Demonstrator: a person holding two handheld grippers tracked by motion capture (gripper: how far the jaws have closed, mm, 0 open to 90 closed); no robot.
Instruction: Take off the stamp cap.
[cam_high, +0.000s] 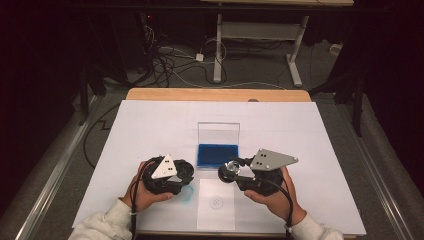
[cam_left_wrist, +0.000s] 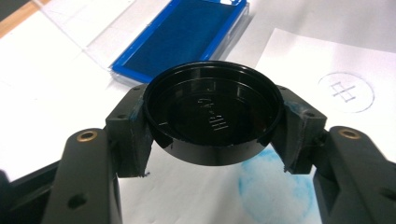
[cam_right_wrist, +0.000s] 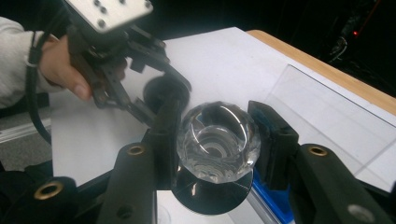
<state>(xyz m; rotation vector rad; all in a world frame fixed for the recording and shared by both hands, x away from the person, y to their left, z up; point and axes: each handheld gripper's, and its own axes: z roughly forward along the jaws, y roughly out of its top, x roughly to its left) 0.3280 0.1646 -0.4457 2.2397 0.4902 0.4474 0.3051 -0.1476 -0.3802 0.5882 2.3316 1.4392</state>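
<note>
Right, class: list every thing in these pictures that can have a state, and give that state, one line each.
Blue ink pad case: open, clear lid upright.
Round black plastic cap: clamped in left gripper, hollow side showing.
Clear faceted stamp with black base: clamped in right gripper, uncapped.
White paper slip: flat, circle mark on it.
</note>
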